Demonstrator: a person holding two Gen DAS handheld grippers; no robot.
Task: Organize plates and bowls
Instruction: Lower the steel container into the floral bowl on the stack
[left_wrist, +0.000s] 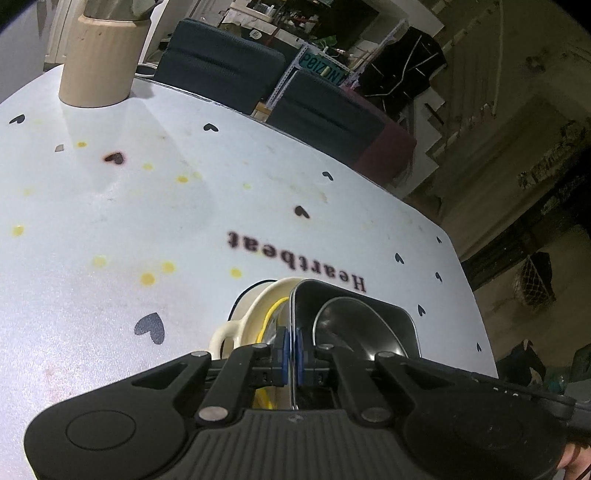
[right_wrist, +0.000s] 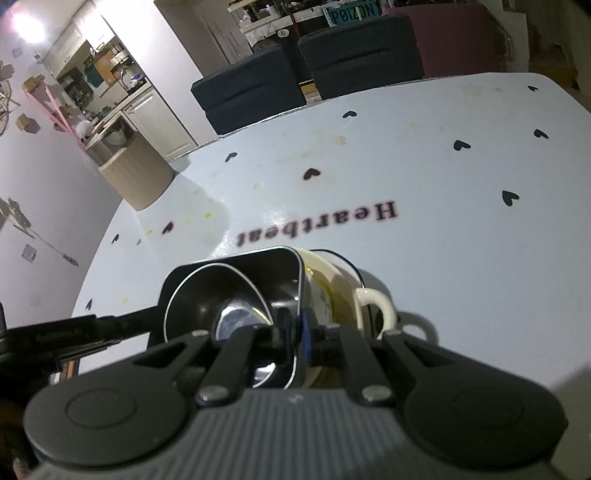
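- Left wrist view: the left gripper (left_wrist: 293, 354) has its blue pads (left_wrist: 282, 350) pressed together on the thin rim of a black square tray (left_wrist: 388, 314).
- The tray stands tilted, its open side to the right, and a round steel bowl (left_wrist: 347, 328) sits inside it.
- Just left of the tray, touching it, leans a cream bowl (left_wrist: 258, 314) with a loop handle (left_wrist: 225, 336) and a yellow line on its inside.
- The stack sits at the near right part of a white table cover (left_wrist: 110, 221) printed with dark hearts, the word "Heartbeat" (left_wrist: 295, 260) and scattered yellow spots.
- A beige ribbed pot (left_wrist: 99, 62) stands at the far left of the table; two dark chairs (left_wrist: 221, 62) stand beyond the far edge.
- Right wrist view: the right gripper (right_wrist: 295, 338) is closed on the rim of the same black square tray (right_wrist: 207, 269), with one blue pad (right_wrist: 306, 332) showing on the right of the rim.
- Here the tray's open side faces left, with the steel bowl (right_wrist: 221, 295) inside it, and the cream bowl (right_wrist: 325, 280) and its handle (right_wrist: 373, 306) lie against the tray's right side.
- At the left edge a dark part of the other tool (right_wrist: 74, 332) reaches to the tray.
- The pot (right_wrist: 136, 173) stands far left on the table cover (right_wrist: 443, 240), and the chairs (right_wrist: 251, 96) are behind it.
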